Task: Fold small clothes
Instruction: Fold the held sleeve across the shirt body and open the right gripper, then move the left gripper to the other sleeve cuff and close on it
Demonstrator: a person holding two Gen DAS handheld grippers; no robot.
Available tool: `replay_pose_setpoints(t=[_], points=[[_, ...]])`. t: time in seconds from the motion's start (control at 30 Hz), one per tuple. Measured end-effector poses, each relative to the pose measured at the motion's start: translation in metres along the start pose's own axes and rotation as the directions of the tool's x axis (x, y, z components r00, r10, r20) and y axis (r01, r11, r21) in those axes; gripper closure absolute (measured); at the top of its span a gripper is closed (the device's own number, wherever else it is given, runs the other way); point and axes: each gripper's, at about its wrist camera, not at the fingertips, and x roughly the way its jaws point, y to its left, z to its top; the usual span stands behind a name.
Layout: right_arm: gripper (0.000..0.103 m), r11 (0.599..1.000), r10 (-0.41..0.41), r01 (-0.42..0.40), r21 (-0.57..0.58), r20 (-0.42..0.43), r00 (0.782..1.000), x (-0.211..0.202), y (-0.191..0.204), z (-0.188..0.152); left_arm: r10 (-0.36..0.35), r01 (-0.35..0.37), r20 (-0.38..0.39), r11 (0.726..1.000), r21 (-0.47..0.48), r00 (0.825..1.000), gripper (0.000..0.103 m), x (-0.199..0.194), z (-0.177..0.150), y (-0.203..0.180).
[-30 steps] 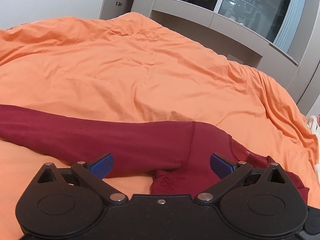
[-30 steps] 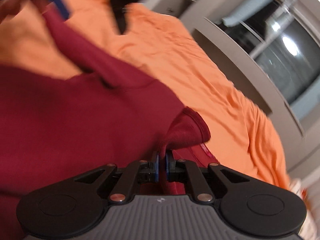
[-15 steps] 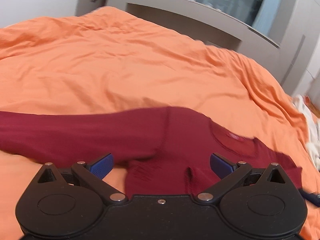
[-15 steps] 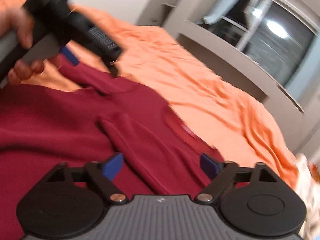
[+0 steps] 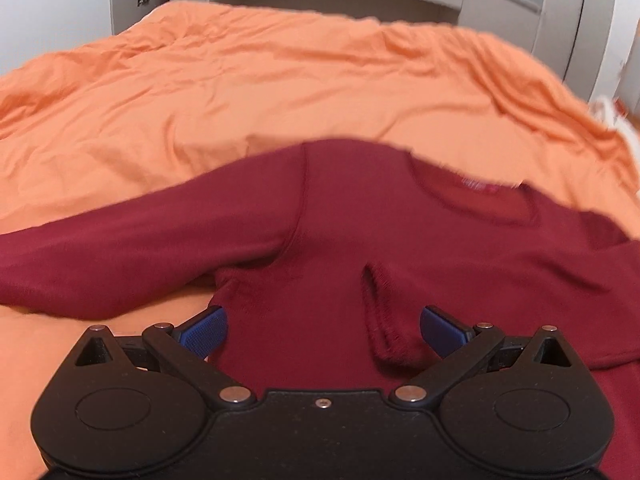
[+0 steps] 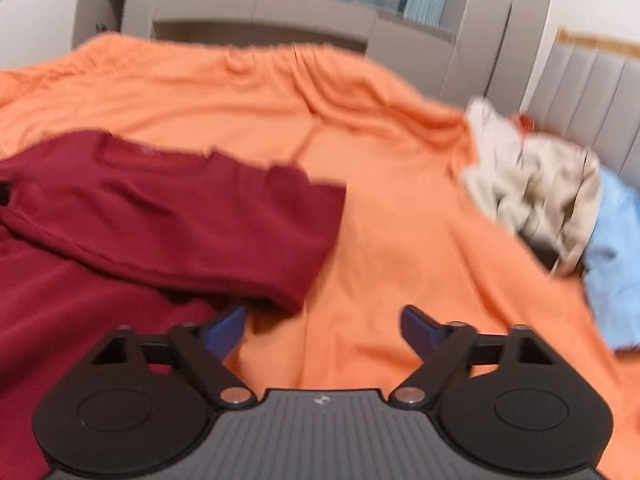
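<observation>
Now a soft, dark red knit top [image 5: 360,232] lies on the rumpled orange bed cover [image 5: 240,92]. Earlier pinching its sleeve, the right tongs [image 6: 322,330] are empty, closing beside its edge. The left tongs [image 5: 322,332] gape wide, empty. Motion blur smears the pale clothes pile [image 6: 532,184].

Orange-covered bed [image 5: 280,92] before grey, perhaps built-in, cabinets [image 6: 280,12].
</observation>
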Motion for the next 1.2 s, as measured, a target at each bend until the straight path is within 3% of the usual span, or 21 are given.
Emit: replay_pose_setpoints(t=[0.07,0.2,0.23,0.27,0.4,0.67,0.77,0.83,0.93,1.0,1.07,1.2], points=[[0.040,0.999,0.039,-0.039,0.026,-0.007,0.999,0.009,-0.001,-0.003,0.017,-0.017,-0.031,1.000,-0.003,0.999,0.001,0.007,-0.002,0.001],[0.045,0.993,0.076,-0.081,0.083,0.057,0.995,0.015,-0.001,-0.006,0.021,-0.021,-0.040,1.000,-0.009,0.999,0.000,0.011,-0.004,0.004],[0.057,0.992,0.080,-0.085,0.090,0.062,0.995,0.016,-0.001,-0.005,0.024,-0.024,-0.039,1.000,-0.004,0.999,0.000,0.011,-0.005,0.004],[0.076,0.993,0.075,-0.081,0.089,0.064,0.995,0.017,0.000,-0.005,0.027,-0.027,-0.038,1.000,0.001,0.999,0.000,0.012,-0.005,0.004],[0.092,0.997,0.017,-0.023,0.079,0.085,0.996,0.014,0.003,0.001,0.032,-0.032,-0.036,0.999,0.009,0.999,0.000,0.011,-0.006,0.002],[0.095,0.995,-0.096,0.097,-0.029,0.029,0.995,-0.004,0.021,-0.001,0.043,-0.041,-0.028,0.998,0.050,0.999,0.000,0.008,-0.008,-0.006],[0.095,0.997,-0.077,0.076,-0.024,-0.041,0.996,0.008,0.019,-0.007,0.043,-0.041,-0.036,0.998,0.055,0.998,0.000,0.010,-0.008,-0.006],[0.094,0.999,-0.048,0.049,0.014,-0.040,0.998,0.008,0.014,-0.008,0.043,-0.041,-0.036,0.998,0.052,0.998,0.000,0.010,-0.008,-0.007],[0.087,0.999,-0.034,0.034,0.034,-0.012,0.999,-0.002,0.009,-0.006,0.038,-0.036,-0.031,0.998,0.044,0.999,0.000,0.008,-0.008,-0.005],[0.068,0.999,-0.020,0.020,0.031,0.003,1.000,-0.011,0.007,-0.005,0.034,-0.033,-0.022,0.999,0.036,0.999,0.000,0.005,-0.007,-0.005],[0.040,1.000,-0.002,0.001,0.022,0.019,1.000,-0.019,0.005,-0.003,0.020,-0.020,-0.002,1.000,0.024,1.000,0.001,-0.003,-0.007,-0.002],[0.017,0.999,0.015,-0.018,0.038,0.062,0.998,-0.031,-0.001,0.002,0.005,-0.003,0.054,1.000,-0.021,0.999,0.001,-0.025,-0.003,0.014]])
